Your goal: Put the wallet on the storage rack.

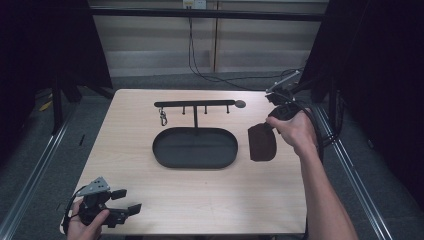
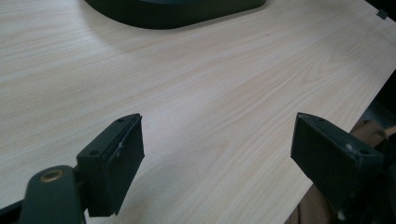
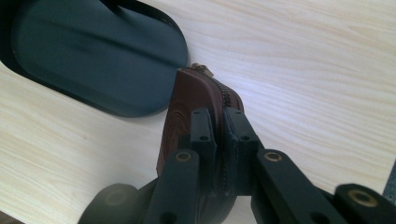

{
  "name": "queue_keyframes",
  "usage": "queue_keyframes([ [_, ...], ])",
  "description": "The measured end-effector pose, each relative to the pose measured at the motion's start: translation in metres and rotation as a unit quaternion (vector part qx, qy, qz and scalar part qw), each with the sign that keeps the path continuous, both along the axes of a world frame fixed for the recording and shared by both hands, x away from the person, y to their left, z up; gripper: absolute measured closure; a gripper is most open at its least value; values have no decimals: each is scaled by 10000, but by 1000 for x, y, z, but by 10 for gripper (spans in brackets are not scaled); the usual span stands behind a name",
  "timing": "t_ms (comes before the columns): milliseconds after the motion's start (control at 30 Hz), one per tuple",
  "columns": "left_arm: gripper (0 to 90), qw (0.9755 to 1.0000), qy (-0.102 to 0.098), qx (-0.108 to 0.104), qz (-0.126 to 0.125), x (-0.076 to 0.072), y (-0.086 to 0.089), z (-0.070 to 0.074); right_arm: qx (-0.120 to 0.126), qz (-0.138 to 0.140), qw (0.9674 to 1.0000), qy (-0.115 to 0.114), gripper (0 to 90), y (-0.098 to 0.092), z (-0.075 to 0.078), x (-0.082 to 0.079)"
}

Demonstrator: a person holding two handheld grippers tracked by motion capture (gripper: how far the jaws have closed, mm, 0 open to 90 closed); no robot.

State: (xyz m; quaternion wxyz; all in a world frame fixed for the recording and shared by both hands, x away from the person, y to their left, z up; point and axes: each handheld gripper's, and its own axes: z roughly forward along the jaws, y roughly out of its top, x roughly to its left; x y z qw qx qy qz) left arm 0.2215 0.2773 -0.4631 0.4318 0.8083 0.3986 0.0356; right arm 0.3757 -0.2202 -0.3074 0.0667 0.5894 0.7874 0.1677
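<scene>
A dark brown zipped pouch (image 1: 261,142) lies at the right of the black oval tray (image 1: 165,155), near the table's right side. My right gripper (image 1: 274,116) is shut on the pouch's far end; in the right gripper view its jaws clamp the zipper edge of the pouch (image 3: 184,100), with the tray (image 3: 93,60) just beyond. A black stand with a hook bar (image 1: 195,104) rises behind the tray and carries a small metal clip (image 1: 163,119). My left gripper (image 1: 127,201) rests open at the table's front left corner, with nothing between its fingers (image 2: 114,163).
The light wooden table (image 1: 200,200) has bare room in front of the tray. Its front edge runs close under the left gripper (image 2: 219,158). A round black knob (image 1: 240,104) ends the hook bar. Cables trail at the back right.
</scene>
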Motion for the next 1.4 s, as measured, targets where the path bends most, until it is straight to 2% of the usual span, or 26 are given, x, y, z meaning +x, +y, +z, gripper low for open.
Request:
queue_keyframes([
  [167, 174, 10000, 21, 17, 13, -1, 0, 0, 213, 65, 9997, -124, 835, 12, 1, 4],
  [367, 175, 10000, 17, 54, 35, -1, 0, 0, 356, 131, 9991, -184, 837, 22, -2, 8],
  [567, 180, 10000, 27, 38, 45, -1, 1, 0, 649, 182, 9974, -248, 839, 29, -3, 11],
  [633, 180, 10000, 11, 53, 47, -1, 1, 0, 665, 177, 9973, -263, 839, 30, -3, 11],
  [700, 180, 10000, 16, 33, 37, -1, 1, 0, 880, 202, 9955, -288, 839, 32, -3, 12],
  [1033, 179, 10000, 22, 12, 39, -1, 2, 1, 1115, 200, 9930, -340, 842, 41, -7, 17],
  [1133, 179, 10000, 33, 21, 33, -1, 2, 0, 1259, 219, 9909, -428, 842, 43, -9, 19],
  [1400, 179, 10000, 30, 24, 47, -1, 2, 0, 1518, 182, 9870, -495, 843, 50, -18, 24],
])
